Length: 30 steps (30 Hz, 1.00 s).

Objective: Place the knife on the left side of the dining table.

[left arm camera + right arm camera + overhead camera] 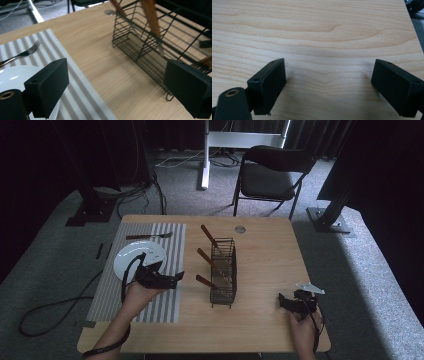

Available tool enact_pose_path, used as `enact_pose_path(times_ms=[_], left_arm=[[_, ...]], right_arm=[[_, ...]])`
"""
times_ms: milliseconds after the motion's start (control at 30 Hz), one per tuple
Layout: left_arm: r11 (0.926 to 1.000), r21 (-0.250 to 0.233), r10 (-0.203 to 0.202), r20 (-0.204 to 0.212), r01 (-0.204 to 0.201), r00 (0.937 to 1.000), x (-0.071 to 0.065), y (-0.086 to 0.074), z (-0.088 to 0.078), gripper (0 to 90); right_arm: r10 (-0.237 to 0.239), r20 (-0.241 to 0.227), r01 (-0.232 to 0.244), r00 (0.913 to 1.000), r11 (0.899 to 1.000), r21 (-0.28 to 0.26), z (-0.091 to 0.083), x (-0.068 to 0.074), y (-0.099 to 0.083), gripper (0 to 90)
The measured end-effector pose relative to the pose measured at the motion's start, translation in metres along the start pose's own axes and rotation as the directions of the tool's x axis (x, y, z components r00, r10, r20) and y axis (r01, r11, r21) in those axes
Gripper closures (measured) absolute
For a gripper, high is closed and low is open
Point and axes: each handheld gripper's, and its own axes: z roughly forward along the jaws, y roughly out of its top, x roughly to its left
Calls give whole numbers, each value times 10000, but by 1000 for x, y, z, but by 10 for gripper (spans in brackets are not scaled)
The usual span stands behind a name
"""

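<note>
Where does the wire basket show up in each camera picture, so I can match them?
High view: the wire basket stands at the table's middle, right of the striped mat.
Left gripper view: upper right, beyond the open jaws, wooden handles rising from it.
Right gripper view: not in it; bare tabletop between open jaws.
Shared landmark: the fork on the mat.

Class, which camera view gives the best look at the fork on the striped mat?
The left gripper view: the fork lies close, its tines distinct on the striped mat. The high view shows the whole fork beyond the white plate, but small. The right gripper view faces bare table between its claw's open jaws.
</note>
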Motion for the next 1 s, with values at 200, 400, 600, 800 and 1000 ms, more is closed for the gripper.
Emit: enact_pose_path(times_ms=[200, 400, 600, 800, 1000], left_arm=[[9999, -117, 65, 98, -64, 9999, -1, 11, 6, 66], [9997, -225, -7, 382, 15, 9993, -2, 21, 13, 66], [9997, -264, 5, 568, 11, 9984, -2, 31, 21, 98], [9995, -320, -7, 732, 31, 9973, -4, 38, 29, 132], [9998, -223, 43, 1126, -18, 9936, -6, 45, 40, 163]], right_arm=[[18, -4, -18, 10000, 10000, 1, 0, 0, 0, 117], [-11, 2, 11, 10000, 10000, -9, 0, 0, 0, 117], [-12, 3, 12, 10000, 10000, 0, 0, 0, 0, 117], [-6, -1, 6, 10000, 10000, -13, 0, 0, 0, 117], [-1, -6, 1, 10000, 10000, 7, 0, 0, 0, 117]])
